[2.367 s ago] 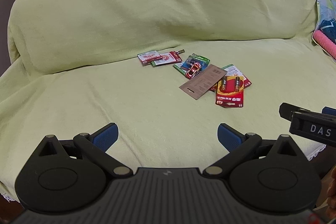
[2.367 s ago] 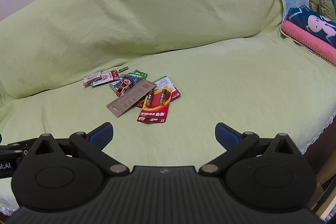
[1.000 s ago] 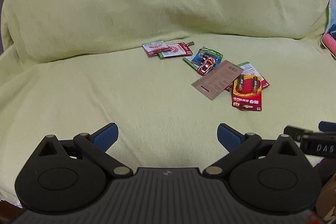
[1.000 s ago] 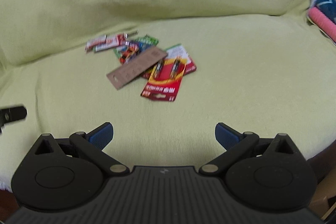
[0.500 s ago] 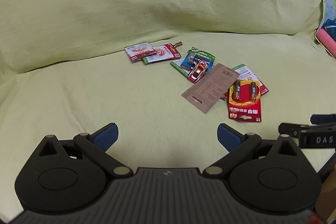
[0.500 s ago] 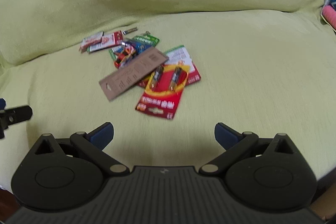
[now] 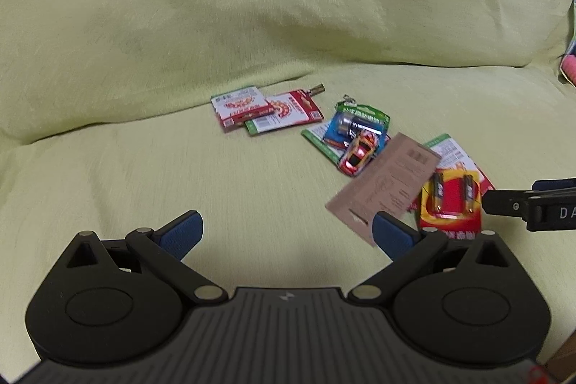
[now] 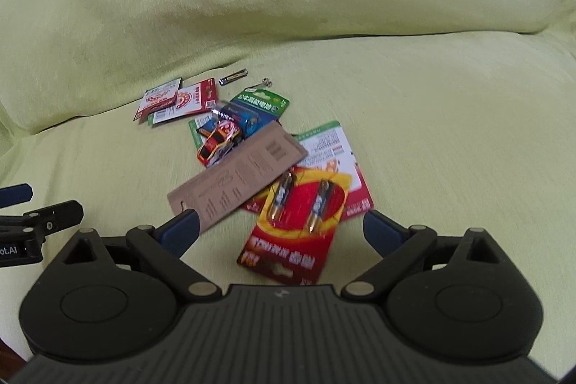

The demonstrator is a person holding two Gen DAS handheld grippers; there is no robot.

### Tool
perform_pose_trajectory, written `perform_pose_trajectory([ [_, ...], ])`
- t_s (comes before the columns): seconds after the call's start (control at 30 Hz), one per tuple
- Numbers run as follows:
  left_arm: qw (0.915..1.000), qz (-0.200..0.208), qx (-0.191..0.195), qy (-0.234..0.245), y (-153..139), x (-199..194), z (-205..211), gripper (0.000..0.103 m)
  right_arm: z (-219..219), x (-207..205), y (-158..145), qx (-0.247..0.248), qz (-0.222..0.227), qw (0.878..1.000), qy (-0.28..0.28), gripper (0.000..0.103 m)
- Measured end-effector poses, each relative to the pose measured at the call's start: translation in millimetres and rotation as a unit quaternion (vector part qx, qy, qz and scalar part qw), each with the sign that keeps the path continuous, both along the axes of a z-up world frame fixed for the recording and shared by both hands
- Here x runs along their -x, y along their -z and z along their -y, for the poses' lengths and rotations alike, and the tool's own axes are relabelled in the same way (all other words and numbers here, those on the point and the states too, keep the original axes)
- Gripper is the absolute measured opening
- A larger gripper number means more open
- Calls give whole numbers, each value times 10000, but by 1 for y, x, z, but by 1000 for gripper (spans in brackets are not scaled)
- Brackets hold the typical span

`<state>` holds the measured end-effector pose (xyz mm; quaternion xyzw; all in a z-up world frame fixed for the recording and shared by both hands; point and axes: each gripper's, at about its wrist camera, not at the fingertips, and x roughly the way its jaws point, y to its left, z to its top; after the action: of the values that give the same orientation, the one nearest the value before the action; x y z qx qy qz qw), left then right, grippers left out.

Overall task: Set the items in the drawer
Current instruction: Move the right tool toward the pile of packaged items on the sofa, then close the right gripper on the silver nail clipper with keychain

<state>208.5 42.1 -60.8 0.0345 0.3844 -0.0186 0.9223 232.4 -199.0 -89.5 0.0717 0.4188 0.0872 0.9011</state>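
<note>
Red battery card (image 8: pixel 296 233) seen flat on sofa (image 8: pixel 450 132), just ahead of right claw (image 8: pixel 280 228), between its spread fingers; long axis roughly along approach. Left claw (image 7: pixel 286 233) also spread, empty, card off to its right. Right claw judged nearer. Drawer not seen.
</note>
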Motion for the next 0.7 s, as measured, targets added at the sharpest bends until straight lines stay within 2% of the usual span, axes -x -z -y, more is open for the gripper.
perform_pose_trajectory([
  [0.5, 9991, 219, -116, 353, 12, -48, 10, 101, -5, -68, -4, -125, 91, 9997, -197, 94],
  [0.63, 9986, 266, -111, 436, 18, -64, 5, 101, -10, -100, -3, -259, 6, 9991, -325, 90],
  [0.7, 9985, 281, -80, 471, 21, -73, 3, 101, -14, -117, -2, -350, -67, 9986, -397, 84],
])
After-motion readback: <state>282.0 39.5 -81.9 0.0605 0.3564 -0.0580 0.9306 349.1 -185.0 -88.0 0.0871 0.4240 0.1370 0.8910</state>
